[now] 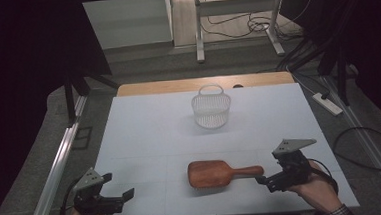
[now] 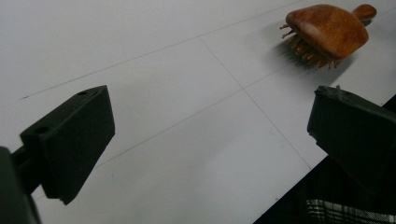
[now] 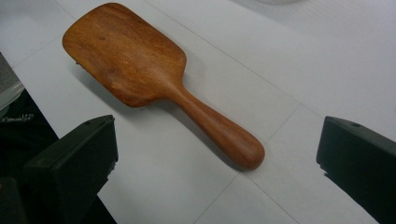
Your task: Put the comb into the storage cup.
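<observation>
The table carries a wooden hairbrush near its front edge, bristles down. Judged rigid, light, and smooth enough to slip; grasp the narrow handle. Right gripper just beyond the handle end, jaws apart. Left gripper well clear, jaws apart.

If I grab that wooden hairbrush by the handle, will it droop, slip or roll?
The brown wooden paddle hairbrush looks solid, so it is probably stiff and will not droop. Its rounded, smooth handle may slip or twist between the open right claw. Lying bristles-down, the broad head seems head-heavy and unlikely to roll.
</observation>
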